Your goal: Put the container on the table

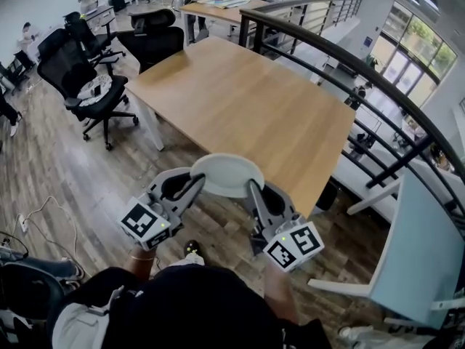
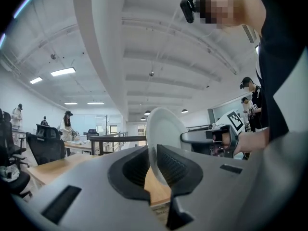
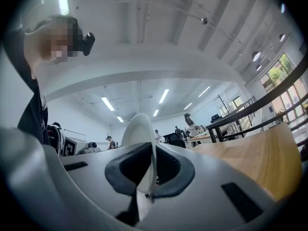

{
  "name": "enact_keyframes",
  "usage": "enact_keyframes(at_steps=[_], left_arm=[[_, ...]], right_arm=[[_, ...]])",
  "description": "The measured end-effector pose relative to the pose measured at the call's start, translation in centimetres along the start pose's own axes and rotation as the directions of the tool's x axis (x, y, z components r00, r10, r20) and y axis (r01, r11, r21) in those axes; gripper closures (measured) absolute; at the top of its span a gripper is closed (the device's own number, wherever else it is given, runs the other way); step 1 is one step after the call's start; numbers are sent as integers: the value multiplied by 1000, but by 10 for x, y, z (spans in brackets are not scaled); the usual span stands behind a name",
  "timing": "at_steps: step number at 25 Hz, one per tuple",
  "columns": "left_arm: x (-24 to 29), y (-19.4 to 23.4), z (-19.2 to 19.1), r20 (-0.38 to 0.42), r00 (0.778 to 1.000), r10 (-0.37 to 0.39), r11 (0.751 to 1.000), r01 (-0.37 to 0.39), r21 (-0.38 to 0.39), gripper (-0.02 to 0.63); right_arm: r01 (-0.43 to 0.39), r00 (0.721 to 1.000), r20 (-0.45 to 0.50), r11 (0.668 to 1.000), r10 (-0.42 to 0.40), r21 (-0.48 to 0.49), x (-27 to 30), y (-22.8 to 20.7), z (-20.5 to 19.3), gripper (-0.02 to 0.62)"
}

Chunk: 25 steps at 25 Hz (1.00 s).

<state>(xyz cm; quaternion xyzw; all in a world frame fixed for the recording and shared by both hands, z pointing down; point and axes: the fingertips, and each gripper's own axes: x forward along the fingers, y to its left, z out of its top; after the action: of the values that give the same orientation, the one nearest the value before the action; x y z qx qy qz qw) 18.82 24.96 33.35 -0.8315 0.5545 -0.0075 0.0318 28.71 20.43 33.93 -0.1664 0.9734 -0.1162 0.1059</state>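
Observation:
The container is a white, shallow, round dish [image 1: 227, 174], held in the air between both grippers just over the near corner of the wooden table [image 1: 247, 107]. My left gripper [image 1: 196, 182] is shut on the dish's left rim and my right gripper [image 1: 252, 187] is shut on its right rim. In the left gripper view the dish [image 2: 166, 129] stands on edge between the dark pads of the left gripper [image 2: 153, 165], with the other gripper [image 2: 211, 137] beyond it. In the right gripper view the rim of the dish [image 3: 139, 134] is pinched in the right gripper [image 3: 150, 170], and the tabletop [image 3: 255, 162] lies to the right.
Black office chairs [image 1: 83, 78] stand left of the table. A black railing [image 1: 349, 86] runs along its right side. A pale panel [image 1: 414, 253] leans at the lower right. Cables [image 1: 29, 220] lie on the wooden floor at left. People stand at desks far back.

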Motion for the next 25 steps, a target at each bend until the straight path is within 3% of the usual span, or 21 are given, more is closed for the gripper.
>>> enact_keyframes(at_steps=[15, 25], left_arm=[[6, 97, -9, -19, 1000, -5, 1000, 5, -8, 552], [19, 143, -21, 10, 996, -88, 995, 88, -36, 552]], right_arm=[[9, 1000, -5, 1000, -9, 15, 94, -13, -16, 572], [89, 996, -7, 996, -89, -4, 134, -24, -28, 572]])
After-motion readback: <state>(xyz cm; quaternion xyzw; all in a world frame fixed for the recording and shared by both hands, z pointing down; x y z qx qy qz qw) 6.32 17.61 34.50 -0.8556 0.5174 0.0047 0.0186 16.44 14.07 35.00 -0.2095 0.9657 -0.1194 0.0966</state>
